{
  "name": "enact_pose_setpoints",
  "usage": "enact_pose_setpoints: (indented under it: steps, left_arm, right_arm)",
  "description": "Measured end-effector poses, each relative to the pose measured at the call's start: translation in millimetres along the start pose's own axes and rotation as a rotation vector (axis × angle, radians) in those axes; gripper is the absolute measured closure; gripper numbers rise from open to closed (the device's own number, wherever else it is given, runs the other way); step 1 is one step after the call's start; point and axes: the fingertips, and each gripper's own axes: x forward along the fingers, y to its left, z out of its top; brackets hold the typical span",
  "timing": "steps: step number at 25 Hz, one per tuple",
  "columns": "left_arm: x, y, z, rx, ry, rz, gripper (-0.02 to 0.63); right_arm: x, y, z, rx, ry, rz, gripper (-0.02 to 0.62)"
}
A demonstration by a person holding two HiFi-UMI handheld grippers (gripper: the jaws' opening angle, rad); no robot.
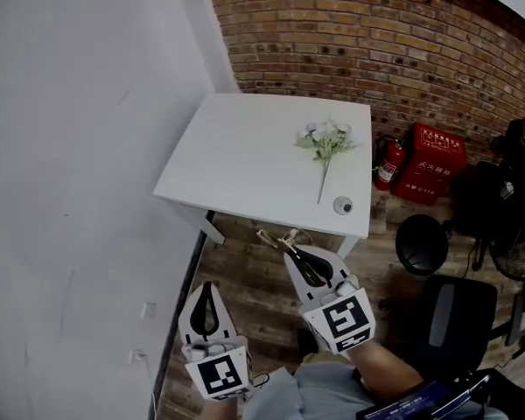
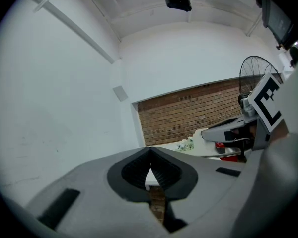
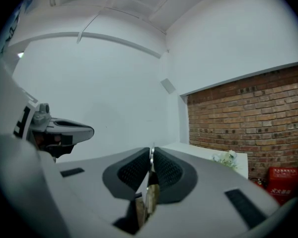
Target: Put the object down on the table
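Note:
My right gripper point(image 1: 285, 247) hovers over the floor just in front of the white table point(image 1: 236, 169), below its near edge. It is shut on a thin gold-coloured metal object point(image 1: 274, 238) that sticks out past the jaw tips. In the right gripper view the object point(image 3: 150, 195) shows edge-on between the shut pads. My left gripper point(image 1: 206, 287) hangs lower left, near the wall, shut with nothing in it. In the left gripper view its jaws meet at the tip point(image 2: 150, 153), and the right gripper point(image 2: 228, 131) shows off to the side.
A bunch of white flowers point(image 1: 326, 142) and a small round grey thing point(image 1: 342, 205) lie on the table's right side. A fire extinguisher point(image 1: 387, 161) and red boxes point(image 1: 434, 159) stand by the brick wall. A black stool point(image 1: 422, 243) is at right, a white wall at left.

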Motion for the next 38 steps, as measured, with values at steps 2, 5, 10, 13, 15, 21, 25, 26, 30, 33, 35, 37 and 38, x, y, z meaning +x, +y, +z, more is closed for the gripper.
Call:
enact_pose_setpoints:
  steps: [2,5,10,13,15,21,25,26,30,33,35,37,38]
  left_arm:
    - [10.0,0.9,2.8,-0.011,0.002,0.009,0.597]
    - [21.9,7.5,4.5,0.000,-0.007,0.027,0.597]
    - [38.3,22.3,0.8,-0.029,0.008,0.054,0.597]
    - [50.3,36.2,-9.5,-0.041,0.021,0.064,0.597]
    - [60.3,44.2,-17.9,-0.054,0.031,0.067,0.597]
    - [108.3,70.6,-39.7,-0.065,0.053,0.039,0.597]
    - [149.7,95.3,-52.0,-0.087,0.076,0.013,0.597]
    - [159.5,101.4,-54.3,-0.090,0.079,0.008,0.597]
    - [196.2,124.7,-54.1,-0.084,0.077,-0.012,0.598]
    - [222.5,142.8,-50.2,-0.068,0.065,-0.029,0.597]
    - [238.5,154.3,-47.6,-0.063,0.053,-0.040,0.597]
    - [252.3,164.4,-44.2,-0.063,0.038,-0.051,0.597]
    - [258.8,169.0,-42.0,-0.061,0.029,-0.056,0.597]
  right_arm:
    - [11.0,-7.7,0.8,-0.024,-0.019,0.008,0.561]
    - [27.2,-11.5,5.6,-0.025,-0.022,0.025,0.561]
    - [56.3,-11.3,7.8,-0.038,-0.021,0.051,0.561]
    - [76.6,-7.4,4.7,-0.044,-0.016,0.063,0.561]
    - [90.1,-4.0,3.0,-0.042,-0.006,0.075,0.561]
    - [141.3,-6.7,-8.6,-0.023,0.053,0.066,0.561]
    - [187.3,-10.2,-14.6,-0.016,0.075,0.046,0.561]
    - [198.0,-10.8,-15.8,-0.013,0.081,0.043,0.561]
    - [235.1,-17.9,-15.3,-0.017,0.097,0.023,0.561]
    - [262.8,-23.7,-7.0,-0.021,0.087,0.000,0.561]
    - [280.0,-26.4,-0.6,-0.020,0.075,-0.017,0.561]
    - [295.0,-27.6,7.7,-0.022,0.061,-0.030,0.561]
    - [301.7,-28.1,12.3,-0.025,0.053,-0.036,0.561]
